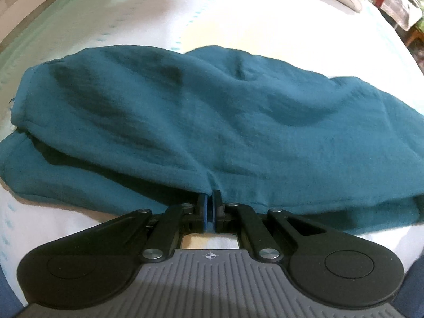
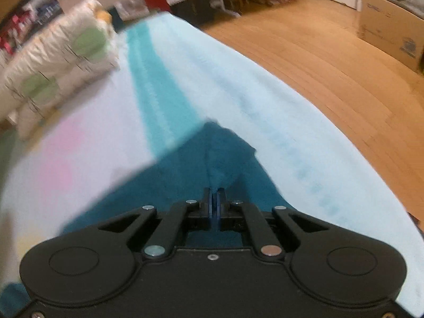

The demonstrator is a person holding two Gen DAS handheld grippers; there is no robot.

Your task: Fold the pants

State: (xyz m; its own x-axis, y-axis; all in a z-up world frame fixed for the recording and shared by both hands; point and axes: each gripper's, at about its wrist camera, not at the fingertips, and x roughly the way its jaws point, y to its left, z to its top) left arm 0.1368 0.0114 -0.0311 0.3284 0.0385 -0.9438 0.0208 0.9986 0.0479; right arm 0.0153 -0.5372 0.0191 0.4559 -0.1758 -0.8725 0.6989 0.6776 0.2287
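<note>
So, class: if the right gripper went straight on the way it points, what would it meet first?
The right gripper is already shut on the teal pants; beyond that fold probably lies the bed sheet.

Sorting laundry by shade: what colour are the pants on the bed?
Dark teal, plain, no pattern. The pants show best in the left wrist view.

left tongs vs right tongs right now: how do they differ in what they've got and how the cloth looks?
1. The left tongs pinch the near edge of the teal pants, which spread wide and mostly flat; the right tongs pinch a narrow bunched peak of the pants.
2. The left tongs' view is sharp; the right tongs' view is motion-blurred.
3. Behind the left tongs is only bedsheet; beyond the right tongs, wooden floor shows.

Shared: both are shut on the same cloth.
</note>
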